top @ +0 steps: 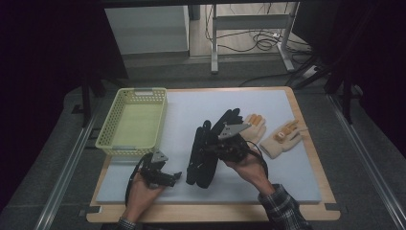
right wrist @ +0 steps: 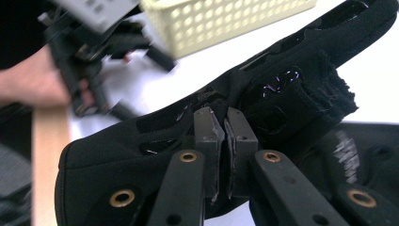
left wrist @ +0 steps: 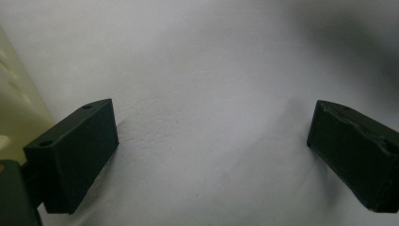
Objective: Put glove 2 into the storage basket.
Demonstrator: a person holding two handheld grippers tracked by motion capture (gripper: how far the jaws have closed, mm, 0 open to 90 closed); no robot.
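Right hand-held gripper (right wrist: 225, 141) pinching limp black fabric glove (right wrist: 282, 94) at the cuff edge — soft, light, droops; left hand-held gripper (left wrist: 211, 141) spread, empty.

A pale yellow perforated plastic basket (top: 131, 122) sits at the far left of the white padded surface (top: 287, 177). To its right, mid-surface, lies a black fabric glove (top: 198, 158), with a second black glove (top: 226, 120) just behind it. Right of these lie two cream knitted gloves with orange fingertips (top: 282, 139), side by side near the right edge. The left gripper (top: 160, 176) rests in front of the basket; the right gripper (top: 225, 143) is over the black gloves.
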